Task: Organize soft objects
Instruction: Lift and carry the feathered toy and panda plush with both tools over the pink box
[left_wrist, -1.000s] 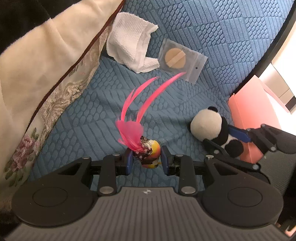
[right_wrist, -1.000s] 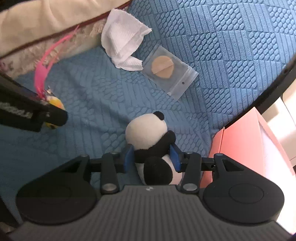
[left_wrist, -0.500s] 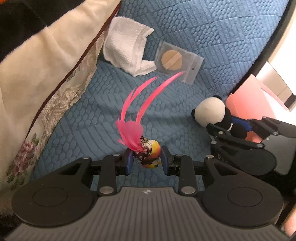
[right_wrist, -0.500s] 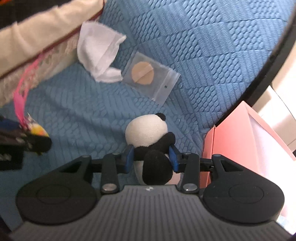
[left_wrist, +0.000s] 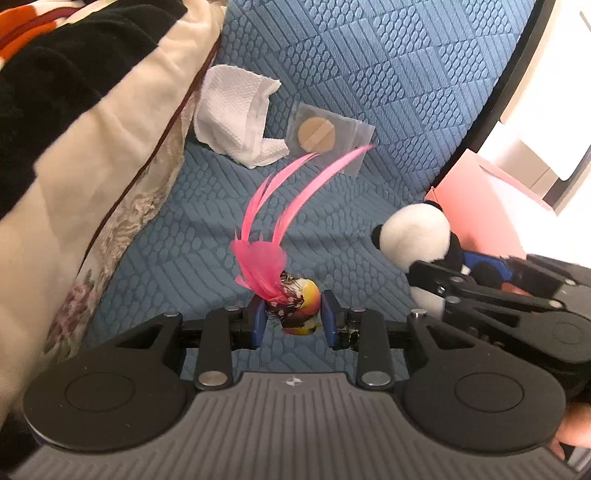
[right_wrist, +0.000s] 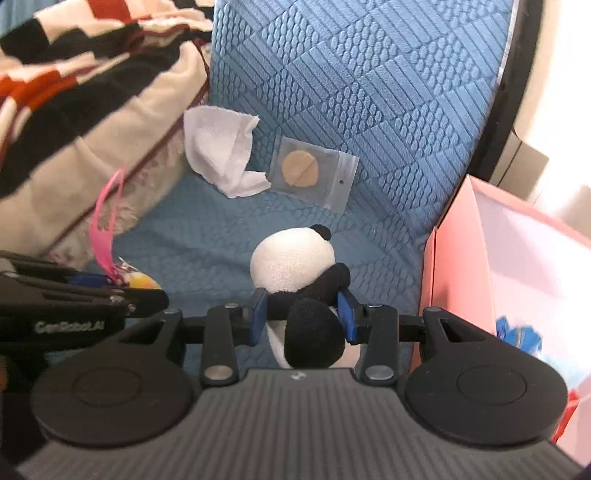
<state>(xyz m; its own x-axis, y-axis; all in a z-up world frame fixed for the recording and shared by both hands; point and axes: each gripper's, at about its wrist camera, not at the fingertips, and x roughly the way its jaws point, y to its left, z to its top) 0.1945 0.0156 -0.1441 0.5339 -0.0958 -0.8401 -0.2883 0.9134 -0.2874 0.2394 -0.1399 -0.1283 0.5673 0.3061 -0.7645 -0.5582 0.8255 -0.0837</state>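
Note:
My left gripper (left_wrist: 291, 317) is shut on a small yellow-orange feather toy (left_wrist: 295, 306) with long pink feathers, held above the blue quilted cushion (left_wrist: 406, 74). The toy also shows in the right wrist view (right_wrist: 142, 282), at the left. My right gripper (right_wrist: 303, 314) is shut on a black-and-white panda plush (right_wrist: 295, 266), lifted off the cushion. In the left wrist view the panda (left_wrist: 417, 236) and the right gripper (left_wrist: 476, 273) are at the right, near the pink box (left_wrist: 480, 210).
A crumpled white tissue (right_wrist: 218, 147) and a clear bag with a tan round pad (right_wrist: 310, 173) lie on the cushion. A cream floral pillow (left_wrist: 85, 177) with striped cloth (right_wrist: 55, 66) is at the left. The open pink box (right_wrist: 509, 258) stands at the right, beyond the cushion's black edge.
Both grippers have risen and pulled back with their toys. The panda has come up off the cushion and moved toward the pink box. More of the pillow and striped cloth shows.

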